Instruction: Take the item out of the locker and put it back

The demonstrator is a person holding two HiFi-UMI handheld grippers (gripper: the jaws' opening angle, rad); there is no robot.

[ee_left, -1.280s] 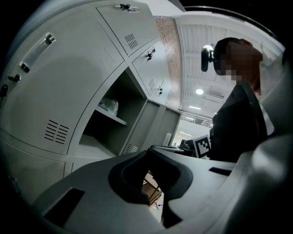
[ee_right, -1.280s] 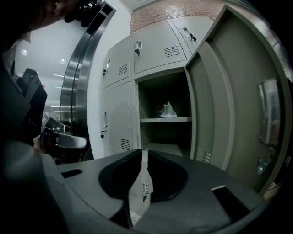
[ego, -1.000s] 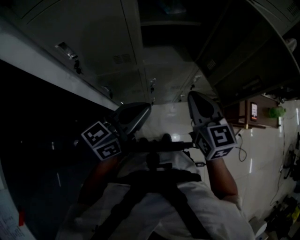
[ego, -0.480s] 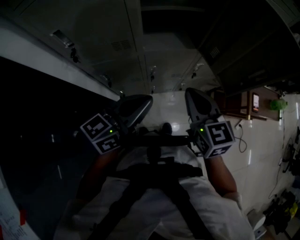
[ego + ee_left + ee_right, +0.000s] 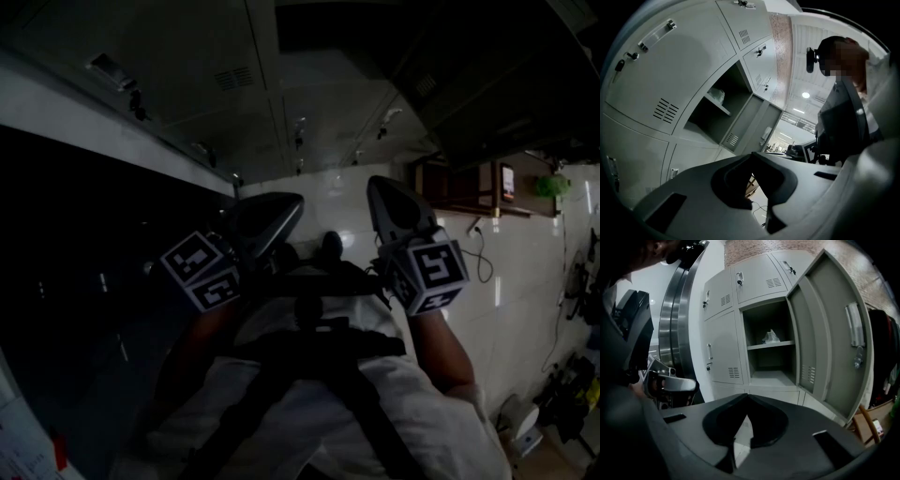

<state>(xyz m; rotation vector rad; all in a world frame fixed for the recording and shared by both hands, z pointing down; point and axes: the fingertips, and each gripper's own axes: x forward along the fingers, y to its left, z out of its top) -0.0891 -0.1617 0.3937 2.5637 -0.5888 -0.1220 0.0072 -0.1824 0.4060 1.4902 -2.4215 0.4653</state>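
Observation:
A pale crumpled item [image 5: 771,337] lies on the upper shelf of the open grey locker [image 5: 771,376], whose door [image 5: 829,333] swings out to the right. The left gripper view shows the same item [image 5: 717,95] small in the dark compartment. My right gripper [image 5: 747,397] is shut and empty, well short of the locker. My left gripper [image 5: 752,153] is also shut with nothing in it. In the dim head view, the left gripper [image 5: 281,208] and the right gripper [image 5: 382,187] are held side by side in front of the person's chest.
Closed locker doors [image 5: 719,348] flank the open one. A curved steel column [image 5: 675,310] stands to the left, and a wooden chair [image 5: 868,423] sits low at the right. A cable [image 5: 483,272] trails over the white tiled floor [image 5: 525,309].
The head view has tipped, so the lockers slid toward the top of the frame. Both grippers stay close together in front of the chest, nearly where they were.

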